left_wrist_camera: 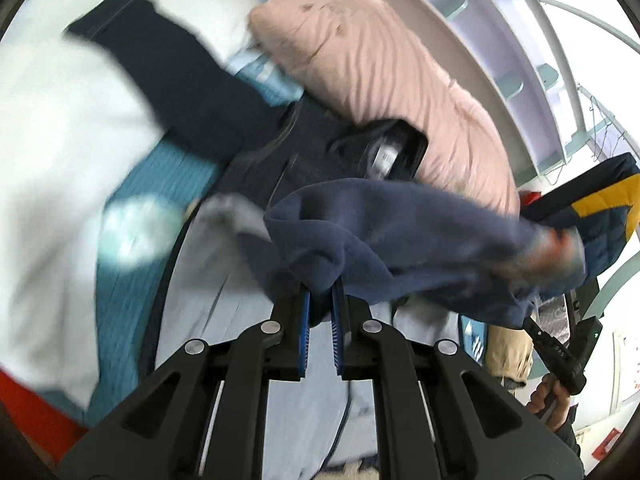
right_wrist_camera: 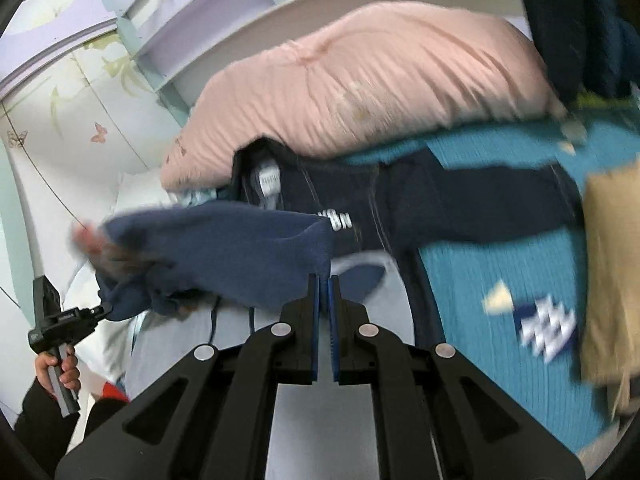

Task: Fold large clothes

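Observation:
A blue fleece garment [left_wrist_camera: 400, 236] hangs stretched between my two grippers above the bed. My left gripper [left_wrist_camera: 320, 292] is shut on one edge of it. My right gripper [right_wrist_camera: 324, 280] is shut on the other edge of the same garment [right_wrist_camera: 224, 252]. Each gripper shows in the other's view, held in a hand: the right gripper [left_wrist_camera: 560, 356] low right, the left gripper [right_wrist_camera: 60, 324] low left. A dark navy garment [right_wrist_camera: 460, 208] with white lettering lies spread on the bed beyond, also in the left wrist view [left_wrist_camera: 224, 116]. Both views are motion-blurred.
A pink pillow [right_wrist_camera: 368, 88] lies at the head of the bed against a white and lilac headboard [right_wrist_camera: 248, 20]. A teal knitted blanket [right_wrist_camera: 500, 280] and a pale blue sheet [left_wrist_camera: 224, 292] cover the bed. A tan cloth [right_wrist_camera: 612, 272] lies right. A navy and yellow jacket [left_wrist_camera: 600, 208] hangs nearby.

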Available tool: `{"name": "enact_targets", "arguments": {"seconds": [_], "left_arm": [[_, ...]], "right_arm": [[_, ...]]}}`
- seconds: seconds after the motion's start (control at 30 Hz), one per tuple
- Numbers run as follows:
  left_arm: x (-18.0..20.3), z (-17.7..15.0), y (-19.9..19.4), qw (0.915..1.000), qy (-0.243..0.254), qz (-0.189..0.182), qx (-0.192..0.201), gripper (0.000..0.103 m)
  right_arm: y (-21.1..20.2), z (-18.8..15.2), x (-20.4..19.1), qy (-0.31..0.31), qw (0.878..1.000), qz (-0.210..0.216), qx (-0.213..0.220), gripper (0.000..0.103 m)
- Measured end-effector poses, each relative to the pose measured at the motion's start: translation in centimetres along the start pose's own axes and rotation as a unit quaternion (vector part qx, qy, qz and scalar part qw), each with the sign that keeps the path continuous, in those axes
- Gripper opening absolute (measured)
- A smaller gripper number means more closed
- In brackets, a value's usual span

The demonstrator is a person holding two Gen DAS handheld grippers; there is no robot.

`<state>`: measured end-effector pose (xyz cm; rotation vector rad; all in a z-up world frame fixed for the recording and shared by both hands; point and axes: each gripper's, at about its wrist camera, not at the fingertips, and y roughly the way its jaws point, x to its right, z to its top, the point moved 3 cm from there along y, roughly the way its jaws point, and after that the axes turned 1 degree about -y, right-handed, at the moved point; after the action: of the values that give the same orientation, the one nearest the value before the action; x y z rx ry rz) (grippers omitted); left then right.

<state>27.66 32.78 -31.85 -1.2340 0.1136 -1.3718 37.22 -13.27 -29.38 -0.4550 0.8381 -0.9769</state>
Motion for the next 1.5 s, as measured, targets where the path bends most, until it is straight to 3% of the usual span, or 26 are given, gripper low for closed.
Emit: {"name": "enact_targets", "arguments": {"seconds": [0.13,0.27,0.33,0.53,0.63,0.7,0.73,0.77,0.87,0.97,1.1,1.17,1.2,1.23,1.3,1.37,1.43,1.5], "left_arm": [[-2.7,-4.7,-0.5,0.9991,-0.021,0.017,-0.032,0.009],[-3.9,-8.3,0.7,0.9955,-0.012,0.061,-0.071,0.009],[-4.5,-8.5,0.4,0.9952,-0.031,0.06,-0.07,0.011],[-4.2,-8.6,-1.6,0.9962,-0.029,0.044,-0.069,0.014],[-4.1,-9.1,-2.6,0.995,-0.026,0.049,-0.083,0.014],[-3.7,-9.3,-3.2,0.9941,-0.021,0.062,-0.087,0.023],[-3.8,-9.3,-4.1,0.9921,-0.023,0.092,-0.082,0.049],[-4.0,-9.2,-4.9,0.9905,-0.029,0.113,-0.072,0.067],[-4.0,-8.4,-7.6,0.9929,-0.042,0.105,-0.037,0.067],[-2.1,-7.1,-7.9,0.9964,-0.016,0.082,-0.011,0.067],[0.0,-7.6,-4.2,0.9983,-0.007,0.03,-0.049,0.067],[-0.2,-8.2,-1.9,0.996,-0.006,0.046,-0.077,0.067],[-1.3,-8.7,-0.5,0.9916,-0.008,0.088,-0.094,0.067],[-2.2,-9.0,0.1,0.989,-0.019,0.105,-0.102,0.067],[-4.1,-9.4,0.4,0.9874,-0.06,0.094,-0.112,0.067],[-5.3,-9.0,-0.7,0.9889,-0.098,0.051,-0.1,0.067],[-6.2,-8.1,-2.4,0.9901,-0.117,0.04,-0.068,0.067],[-7.2,-7.2,-3.7,0.9902,-0.122,0.052,-0.044,0.067]], "right_arm": [[-1.3,-5.4,0.7,0.01,0.999,-0.012,-0.047,0.004],[-0.2,-10.1,1.0,0.009,0.994,-0.038,-0.104,0.004],[0.0,-10.9,1.6,0.017,0.993,-0.052,-0.107,0.004],[-1.7,-11.4,2.1,0.046,0.994,-0.041,-0.094,0.004],[-1.4,-12.3,2.5,0.043,0.989,-0.047,-0.135,0.008],[-2.3,-12.4,3.2,0.051,0.987,-0.071,-0.133,0.008],[-2.8,-12.4,3.4,0.057,0.988,-0.064,-0.131,0.01],[-3.4,-12.2,3.5,0.062,0.988,-0.064,-0.126,0.012],[-5.1,-10.9,2.4,0.041,0.992,-0.057,-0.104,0.014],[-3.6,-10.5,0.8,0.029,0.992,-0.038,-0.114,0.014],[0.4,-11.1,-1.2,0.028,0.986,-0.026,-0.16,0.009],[2.9,-12.6,-0.2,0.034,0.975,-0.067,-0.209,0.007],[4.1,-13.8,0.9,0.048,0.965,-0.092,-0.241,0.002],[4.7,-14.6,2.1,0.07,0.96,-0.095,-0.254,0.0],[4.7,-15.1,3.7,0.121,0.959,-0.067,-0.247,0.0],[4.5,-14.7,2.9,0.095,0.96,-0.082,-0.252,0.0],[4.4,-14.3,2.1,0.076,0.961,-0.094,-0.249,0.004],[3.8,-13.7,0.8,0.067,0.966,-0.088,-0.233,0.006]]}}
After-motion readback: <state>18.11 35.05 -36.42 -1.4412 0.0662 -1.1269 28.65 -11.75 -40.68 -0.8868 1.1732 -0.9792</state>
